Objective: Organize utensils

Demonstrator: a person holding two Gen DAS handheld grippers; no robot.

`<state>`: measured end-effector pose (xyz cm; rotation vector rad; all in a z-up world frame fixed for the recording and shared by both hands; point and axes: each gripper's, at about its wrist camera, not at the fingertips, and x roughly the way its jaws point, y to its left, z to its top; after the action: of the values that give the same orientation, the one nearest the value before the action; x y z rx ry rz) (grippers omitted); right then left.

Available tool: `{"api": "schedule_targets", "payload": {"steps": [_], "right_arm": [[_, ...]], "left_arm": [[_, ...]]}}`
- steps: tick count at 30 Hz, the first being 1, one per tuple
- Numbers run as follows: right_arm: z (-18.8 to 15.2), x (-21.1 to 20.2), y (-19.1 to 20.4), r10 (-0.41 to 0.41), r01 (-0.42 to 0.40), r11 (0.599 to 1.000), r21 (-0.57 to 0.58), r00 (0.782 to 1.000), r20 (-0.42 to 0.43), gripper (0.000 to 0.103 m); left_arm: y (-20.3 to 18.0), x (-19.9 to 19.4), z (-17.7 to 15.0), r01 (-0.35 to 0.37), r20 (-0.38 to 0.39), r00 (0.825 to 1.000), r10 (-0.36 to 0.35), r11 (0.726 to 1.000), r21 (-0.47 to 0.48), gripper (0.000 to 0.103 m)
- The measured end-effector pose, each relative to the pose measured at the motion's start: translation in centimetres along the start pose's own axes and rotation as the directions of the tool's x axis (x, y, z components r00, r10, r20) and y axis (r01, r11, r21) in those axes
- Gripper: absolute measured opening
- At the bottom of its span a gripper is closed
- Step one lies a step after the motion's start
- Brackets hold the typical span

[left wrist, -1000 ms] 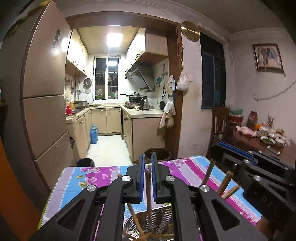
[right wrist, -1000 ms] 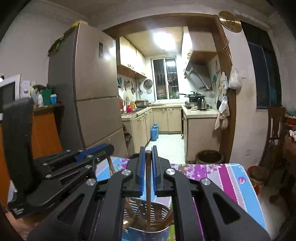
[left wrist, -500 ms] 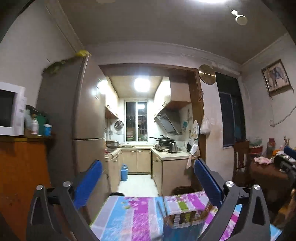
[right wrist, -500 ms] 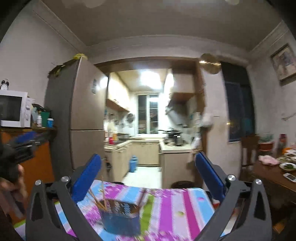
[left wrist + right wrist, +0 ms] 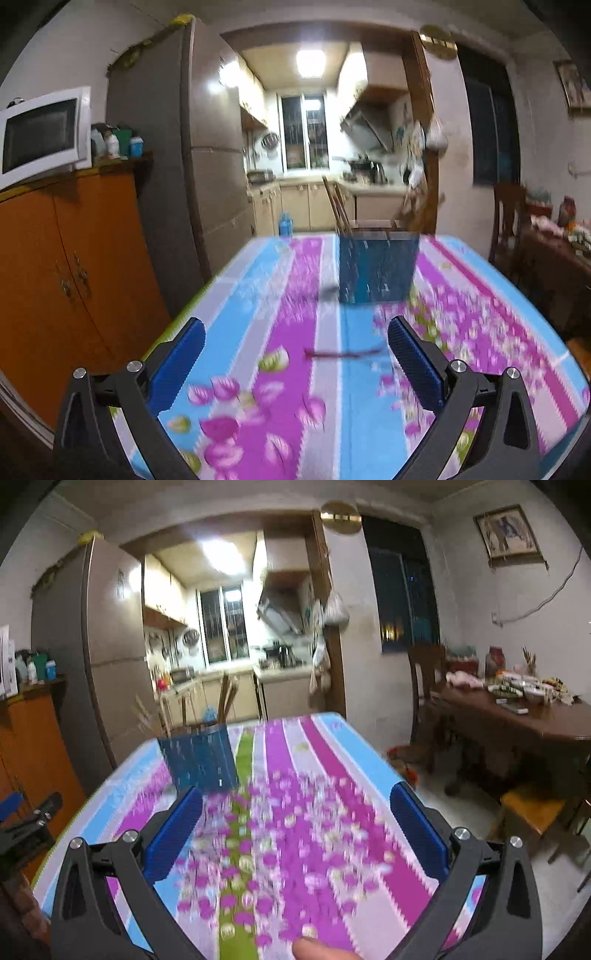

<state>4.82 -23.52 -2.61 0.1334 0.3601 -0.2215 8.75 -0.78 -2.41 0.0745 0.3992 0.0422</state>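
Both grippers have pulled back and lowered toward the striped floral tablecloth [image 5: 280, 332]; left gripper [image 5: 295, 354] and right gripper [image 5: 295, 823] stand wide open, holding nothing. Blurred blue cylindrical utensil holder [image 5: 378, 269] stands upright at the far end of the table, wooden chopsticks [image 5: 225, 698] poking upward, fanned slightly. Between the left jaws lies a thin dark-red strand [image 5: 343, 354], crosswise. Orange cabinet [image 5: 55, 266] flanks the left.

Left gripper [image 5: 295, 345]: jaws spread wide, nothing between pads. Right gripper [image 5: 295, 814]: jaws spread wide, likewise holding nothing.
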Motion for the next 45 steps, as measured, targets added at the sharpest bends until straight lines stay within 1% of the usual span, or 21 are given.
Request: {"api": "schedule_targets", "payload": {"steps": [2, 4, 7, 12, 17, 27, 45], "right_arm": [[-0.8, -0.1, 0.2, -0.020, 0.020, 0.999, -0.037, 1.000, -0.001, 0.098], [-1.2, -0.1, 0.7, -0.026, 0.027, 0.997, -0.067, 1.000, 0.003, 0.098], [-1.7, 0.0, 0.6, -0.024, 0.023, 0.996, -0.082, 1.000, -0.008, 0.098], [-2.0, 0.2, 0.4, -0.003, 0.001, 0.997, -0.077, 1.000, -0.029, 0.098], [-1.9, 0.2, 0.5, 0.008, -0.011, 0.997, -0.080, 0.999, -0.043, 0.098], [-1.9, 0.7, 0.3, 0.023, -0.028, 0.997, -0.074, 0.997, -0.074, 0.098], [-1.9, 1.0, 0.4, 0.026, -0.033, 0.996, -0.080, 0.997, -0.079, 0.098]], "left_arm": [[-0.5, 0.7, -0.5, 0.006, -0.038, 0.999, -0.006, 1.000, 0.005, 0.099], [-0.5, 1.0, -1.4, -0.004, -0.054, 0.999, 0.005, 1.000, 0.026, 0.099], [-0.8, 1.0, -1.7, -0.039, -0.048, 0.998, 0.041, 0.998, 0.052, 0.099], [-0.8, 1.4, -1.7, -0.065, -0.051, 0.996, 0.068, 0.996, 0.055, 0.099], [-0.9, 1.3, -1.4, -0.096, -0.034, 0.995, 0.099, 0.993, 0.075, 0.099], [-1.1, 1.6, -1.4, -0.123, -0.021, 0.992, 0.126, 0.988, 0.097, 0.099], [-1.6, 1.9, -1.6, -0.142, -0.014, 0.989, 0.144, 0.982, 0.124, 0.099]]}}
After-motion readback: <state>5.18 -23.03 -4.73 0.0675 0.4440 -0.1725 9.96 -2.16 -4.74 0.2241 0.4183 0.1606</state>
